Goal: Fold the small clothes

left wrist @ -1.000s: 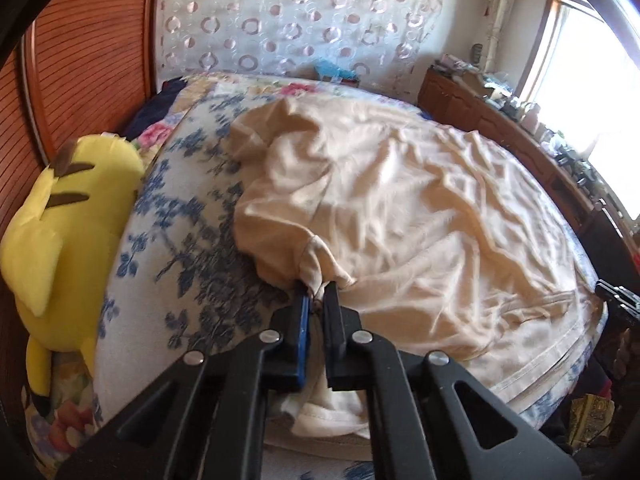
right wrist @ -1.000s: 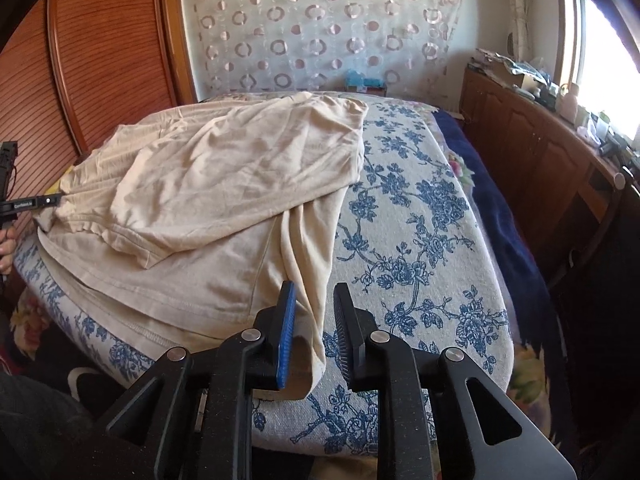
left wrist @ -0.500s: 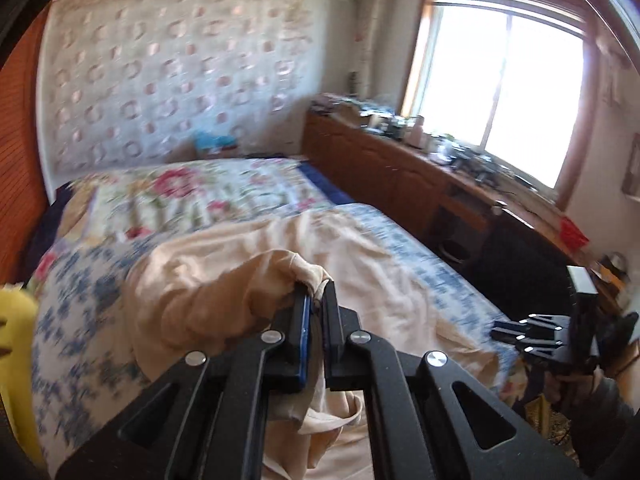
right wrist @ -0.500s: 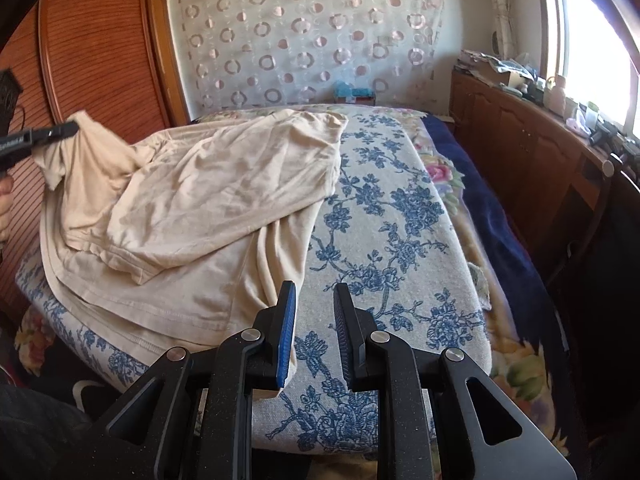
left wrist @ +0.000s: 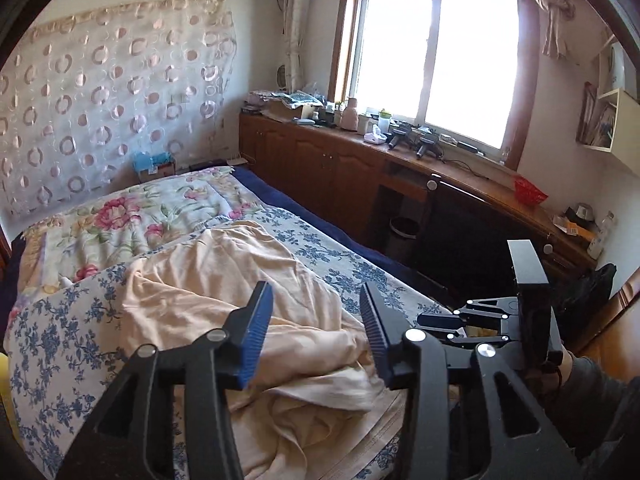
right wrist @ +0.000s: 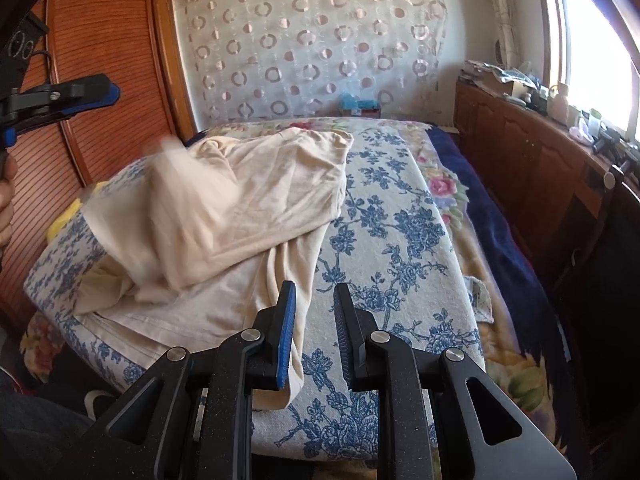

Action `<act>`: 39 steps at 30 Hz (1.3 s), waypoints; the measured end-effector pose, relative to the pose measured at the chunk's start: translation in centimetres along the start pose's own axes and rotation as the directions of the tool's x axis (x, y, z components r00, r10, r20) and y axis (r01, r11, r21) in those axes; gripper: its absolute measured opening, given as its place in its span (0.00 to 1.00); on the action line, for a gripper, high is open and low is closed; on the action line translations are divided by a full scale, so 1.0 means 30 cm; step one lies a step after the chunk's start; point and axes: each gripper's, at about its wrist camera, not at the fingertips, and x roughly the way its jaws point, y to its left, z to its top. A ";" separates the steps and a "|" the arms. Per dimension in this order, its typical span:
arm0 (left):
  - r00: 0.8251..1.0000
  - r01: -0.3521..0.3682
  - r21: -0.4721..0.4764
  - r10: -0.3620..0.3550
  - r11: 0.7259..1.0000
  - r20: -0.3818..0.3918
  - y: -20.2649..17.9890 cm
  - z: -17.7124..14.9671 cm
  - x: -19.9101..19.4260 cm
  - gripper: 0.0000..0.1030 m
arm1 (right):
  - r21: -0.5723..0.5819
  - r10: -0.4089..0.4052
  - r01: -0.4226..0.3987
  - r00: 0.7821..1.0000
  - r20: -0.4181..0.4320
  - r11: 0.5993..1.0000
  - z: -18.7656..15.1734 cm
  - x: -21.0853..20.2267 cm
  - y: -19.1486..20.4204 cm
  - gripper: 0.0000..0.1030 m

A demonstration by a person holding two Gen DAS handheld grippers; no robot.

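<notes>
A cream garment (left wrist: 224, 300) (right wrist: 280, 184) lies crumpled on the blue-flowered bedspread (left wrist: 60, 344) (right wrist: 400, 236). My left gripper (left wrist: 316, 330) hangs above it; its jaws are opening and nothing is between them. In the right wrist view the left gripper (right wrist: 106, 94) is high at the left, and a blurred flap of the garment (right wrist: 180, 188) drops below it. My right gripper (right wrist: 315, 334) stands open at the near edge of the bed. The garment's hanging hem (right wrist: 296, 376) lies just beside its left finger, not between the pads. That right gripper (left wrist: 452, 322) also shows at the right of the left wrist view.
A wooden cabinet (left wrist: 340, 160) under the window carries several small items. A ribbed wooden wardrobe (right wrist: 104, 52) stands at the bed's left. A floral quilt (left wrist: 132, 216) lies at the bed's head. A yellow plush toy (right wrist: 62, 222) peeks out beside the bed.
My left gripper carried a pinched corner of the garment up and across, then let it go and its jaws spread. The released flap is falling. The right gripper stayed in place.
</notes>
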 end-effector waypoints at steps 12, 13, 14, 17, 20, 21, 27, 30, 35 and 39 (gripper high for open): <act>0.972 -0.234 -0.135 0.236 0.963 -0.008 0.259 -0.194 -0.152 0.47 | -0.102 0.072 -0.070 0.997 0.016 0.992 0.121 0.064 0.132 0.22; 0.968 -0.251 -0.145 0.252 0.957 -0.013 0.279 -0.213 -0.161 0.47 | -0.111 0.083 -0.080 0.996 0.016 0.991 0.133 0.076 0.151 0.26; 0.963 -0.270 -0.157 0.270 0.950 -0.019 0.303 -0.236 -0.171 0.47 | -0.125 0.099 -0.096 0.995 0.016 0.987 0.149 0.093 0.179 0.28; 0.954 -0.299 -0.181 0.298 0.937 -0.030 0.356 -0.294 -0.187 0.47 | -0.155 0.150 -0.147 0.989 0.008 0.977 0.191 0.139 0.244 0.36; 0.952 -0.305 -0.198 0.304 0.932 -0.036 0.393 -0.340 -0.202 0.47 | -0.185 0.197 -0.196 0.980 -0.015 0.963 0.239 0.200 0.317 0.36; 0.951 -0.309 -0.203 0.308 0.929 -0.038 0.402 -0.345 -0.205 0.47 | -0.197 0.213 -0.213 0.977 -0.023 0.957 0.253 0.219 0.345 0.36; 0.940 -0.342 -0.220 0.337 0.914 -0.059 0.442 -0.402 -0.214 0.47 | -0.307 0.272 -0.288 0.958 -0.097 0.907 0.326 0.335 0.516 0.36; 0.938 -0.346 -0.234 0.340 0.908 -0.067 0.461 -0.422 -0.218 0.47 | -0.352 0.267 -0.305 0.951 -0.153 0.885 0.343 0.408 0.595 0.36; 0.937 -0.348 -0.253 0.341 0.903 -0.072 0.485 -0.442 -0.224 0.47 | -0.397 0.264 -0.349 0.931 -0.253 0.849 0.353 0.514 0.697 0.36; 0.938 -0.346 -0.257 0.340 0.902 -0.070 0.490 -0.447 -0.229 0.47 | -0.449 0.196 -0.324 0.931 -0.308 0.833 0.352 0.602 0.762 0.36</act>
